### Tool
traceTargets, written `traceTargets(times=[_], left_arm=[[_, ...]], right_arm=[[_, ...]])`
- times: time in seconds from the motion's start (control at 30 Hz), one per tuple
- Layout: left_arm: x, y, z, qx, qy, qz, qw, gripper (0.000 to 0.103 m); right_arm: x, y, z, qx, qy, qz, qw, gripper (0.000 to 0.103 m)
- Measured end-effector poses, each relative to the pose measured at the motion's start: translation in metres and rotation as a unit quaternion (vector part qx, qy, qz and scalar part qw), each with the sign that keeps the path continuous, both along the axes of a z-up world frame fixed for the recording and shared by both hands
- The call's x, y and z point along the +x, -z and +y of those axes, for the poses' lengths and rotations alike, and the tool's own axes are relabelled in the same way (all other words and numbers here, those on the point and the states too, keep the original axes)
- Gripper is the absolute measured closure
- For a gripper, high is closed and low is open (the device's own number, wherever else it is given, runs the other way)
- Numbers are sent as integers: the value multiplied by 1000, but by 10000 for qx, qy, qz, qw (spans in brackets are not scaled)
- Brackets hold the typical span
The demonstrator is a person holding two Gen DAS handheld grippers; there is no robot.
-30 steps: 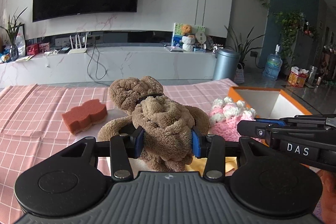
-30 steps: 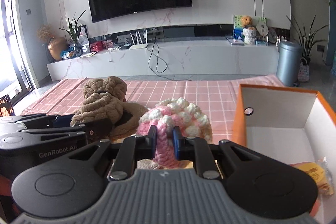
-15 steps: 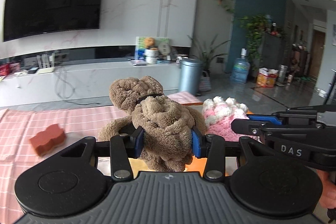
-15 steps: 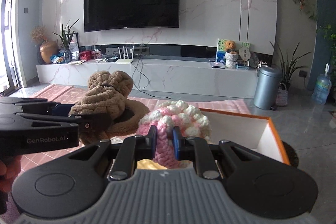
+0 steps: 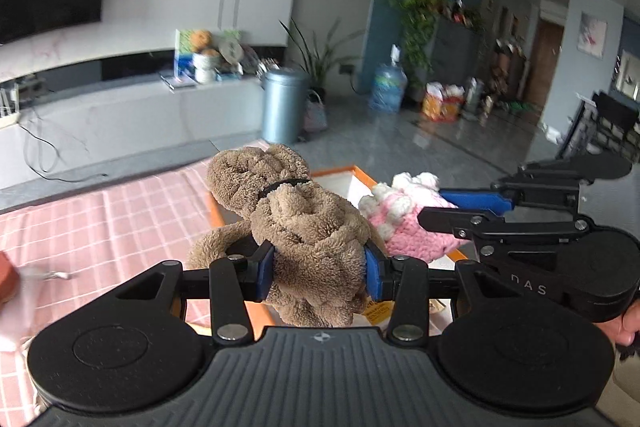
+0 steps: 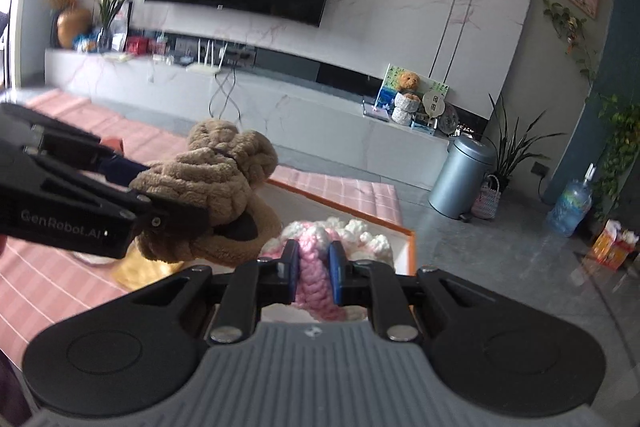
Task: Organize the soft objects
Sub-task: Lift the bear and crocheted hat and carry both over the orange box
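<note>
1. Left gripper [image 5: 319, 270] is clamped on the brown plush toy [image 5: 304, 227] — blue pads pressed into its fuzzy body from both sides, toy held up in the air.
2. Right gripper [image 6: 314, 273] is squeezed tight on the pink-and-white knitted piece [image 6: 320, 267], pads pinching a narrow fold of yarn between them.
3. Both soft things hang over the orange box [image 5: 344, 173]: the plush above its near-left part, the knitted piece just to the right of it, above the white interior.
4. In the right wrist view the plush sits left of the knitted piece and a touch higher, with the box's orange rim [image 6: 360, 205] running behind both — the far corner shows at the right.
5. The box rests on the pink checked cloth [image 5: 100, 219], near the cloth's right edge.
6. A red-brown sponge [image 5: 6, 281] pokes in at the far left edge of the left wrist view, on the cloth, well apart from the box.
7. A yellow packet [image 5: 374, 309] peeks out low inside the box, under the plush.
8. Background is blurred; a grey bin [image 6: 460, 183] stands on the floor beyond the cloth.
</note>
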State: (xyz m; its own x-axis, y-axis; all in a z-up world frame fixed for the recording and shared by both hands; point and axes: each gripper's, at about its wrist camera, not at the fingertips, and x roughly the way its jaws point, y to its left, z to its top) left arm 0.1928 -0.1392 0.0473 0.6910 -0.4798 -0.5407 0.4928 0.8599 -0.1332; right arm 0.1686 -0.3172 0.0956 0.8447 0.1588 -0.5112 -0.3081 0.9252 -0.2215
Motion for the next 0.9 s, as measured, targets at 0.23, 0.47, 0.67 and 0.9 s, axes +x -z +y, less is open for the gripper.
traceTargets(times=[0.23,0.47,0.67,0.9], left_arm=[[34,25,-28,467,352,400,9975,53],[52,53,-55,1151,729,576,9890,53],[66,74,-68,1512,906,921,9800,53],[79,89,-67,1653,953,1231,9739,52]], right_arm=[[46,20,-24,-377,-254,426,9981,89],[87,50,-29,-920,-751,788,9898,89],[114,72,-28,-1192,-1035,1180,9804,89],[133,86,-24,-1481,-1234,1345,9720,89]])
